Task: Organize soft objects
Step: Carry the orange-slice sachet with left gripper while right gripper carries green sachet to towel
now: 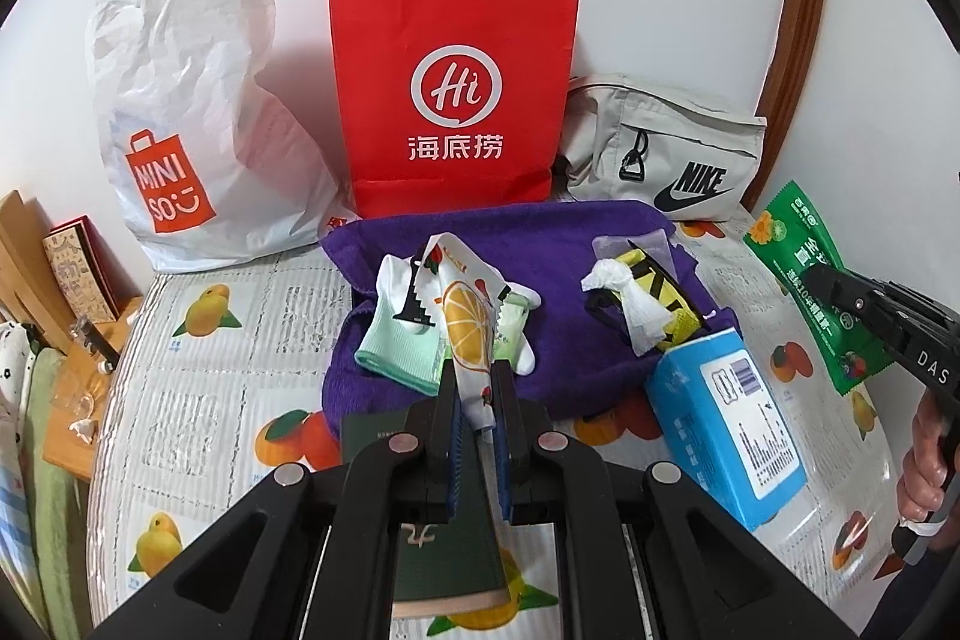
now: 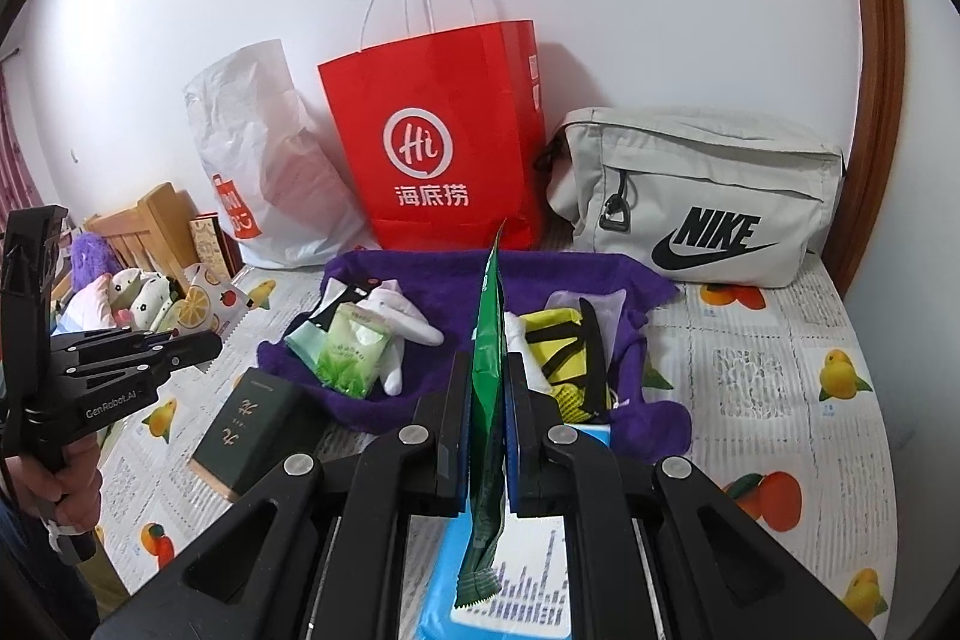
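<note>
Three bags are counted at the table's far edge: one white crumpled plastic bag [image 1: 180,112], one red paper carrier bag [image 1: 453,88] and one grey fabric pouch [image 1: 666,154]. One purple towel [image 1: 570,244], two snack packets, one blue box [image 1: 726,418] and one dark green box [image 2: 252,430] are also counted.

The paper bag [image 1: 453,94] is red with a white logo. The towel [image 1: 540,244] is purple. The pouch bag [image 2: 696,202] is light grey with black letters. The table cover [image 2: 780,340] is white with orange and yellow fruits. One sachet [image 2: 489,340] is green.
</note>
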A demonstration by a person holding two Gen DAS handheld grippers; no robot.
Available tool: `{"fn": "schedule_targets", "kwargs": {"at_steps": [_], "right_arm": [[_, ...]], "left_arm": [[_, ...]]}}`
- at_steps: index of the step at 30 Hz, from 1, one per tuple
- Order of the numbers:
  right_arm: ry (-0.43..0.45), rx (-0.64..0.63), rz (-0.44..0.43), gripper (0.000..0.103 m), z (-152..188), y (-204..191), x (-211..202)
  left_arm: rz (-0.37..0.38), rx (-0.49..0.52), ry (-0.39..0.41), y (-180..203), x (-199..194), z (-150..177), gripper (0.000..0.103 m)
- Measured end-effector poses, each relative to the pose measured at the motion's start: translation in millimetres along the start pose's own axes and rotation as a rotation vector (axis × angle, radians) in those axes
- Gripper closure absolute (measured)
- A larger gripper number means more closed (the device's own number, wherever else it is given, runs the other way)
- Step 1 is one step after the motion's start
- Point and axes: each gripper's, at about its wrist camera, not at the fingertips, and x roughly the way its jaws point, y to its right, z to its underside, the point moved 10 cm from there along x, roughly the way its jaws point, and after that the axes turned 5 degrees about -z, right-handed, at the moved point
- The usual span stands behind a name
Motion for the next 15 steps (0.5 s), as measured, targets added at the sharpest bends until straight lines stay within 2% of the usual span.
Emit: {"fn": "schedule_targets", "kwargs": {"at_steps": [15], "right_arm": [[-0.055, -0.001, 0.005, 0.094, -8, 21, 53]], "left_arm": [[0.006, 0.001, -0.036, 0, 50, -21, 0.094]]}}
